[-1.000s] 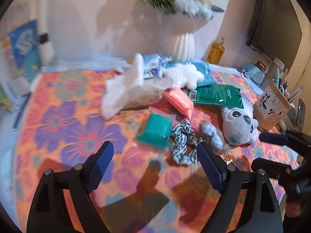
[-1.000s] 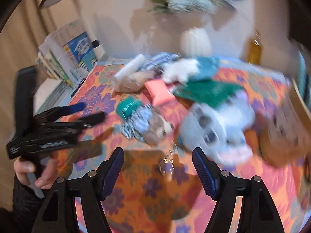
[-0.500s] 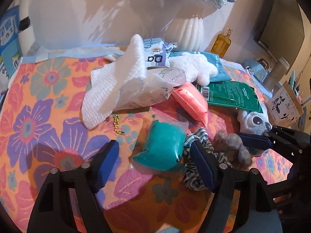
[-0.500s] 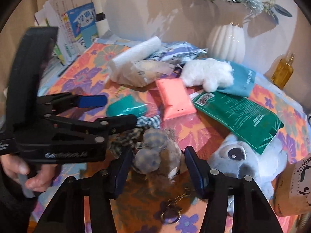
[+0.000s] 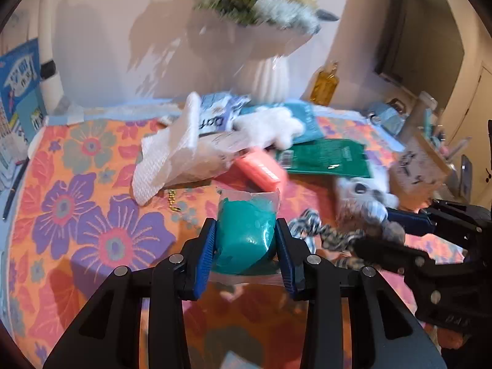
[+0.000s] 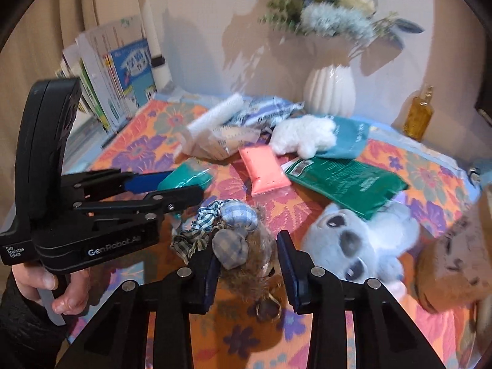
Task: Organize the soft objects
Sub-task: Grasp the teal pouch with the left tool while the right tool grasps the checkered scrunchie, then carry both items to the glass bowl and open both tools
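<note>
My left gripper [image 5: 246, 246] is shut on a teal soft pack in clear wrap [image 5: 246, 240], held just above the flowered tablecloth [image 5: 92, 221]. It also shows in the right wrist view [image 6: 184, 178]. My right gripper [image 6: 249, 261] is shut on a small brown furry plush with checked fabric ears [image 6: 246, 246] and a keyring. A checked scrunchie [image 6: 196, 230] lies against the plush. A grey koala plush [image 6: 353, 240], a coral pack [image 6: 261, 169] and a white plush [image 6: 301, 135] lie on the cloth.
A green pouch [image 6: 347, 181], a teal pouch [image 6: 347, 135], a white towel in a bag [image 5: 172, 156] and a blue-white packet [image 5: 218, 117] crowd the table's middle. A white vase [image 6: 329, 92], an amber bottle [image 6: 418, 117] and books [image 6: 123, 73] stand behind. A cardboard box [image 5: 418, 169] sits right.
Both grippers have closed: the left on the teal pack, the right on the brown plush. Both objects now sit between the jaws, and the left view has drawn back slightly.
</note>
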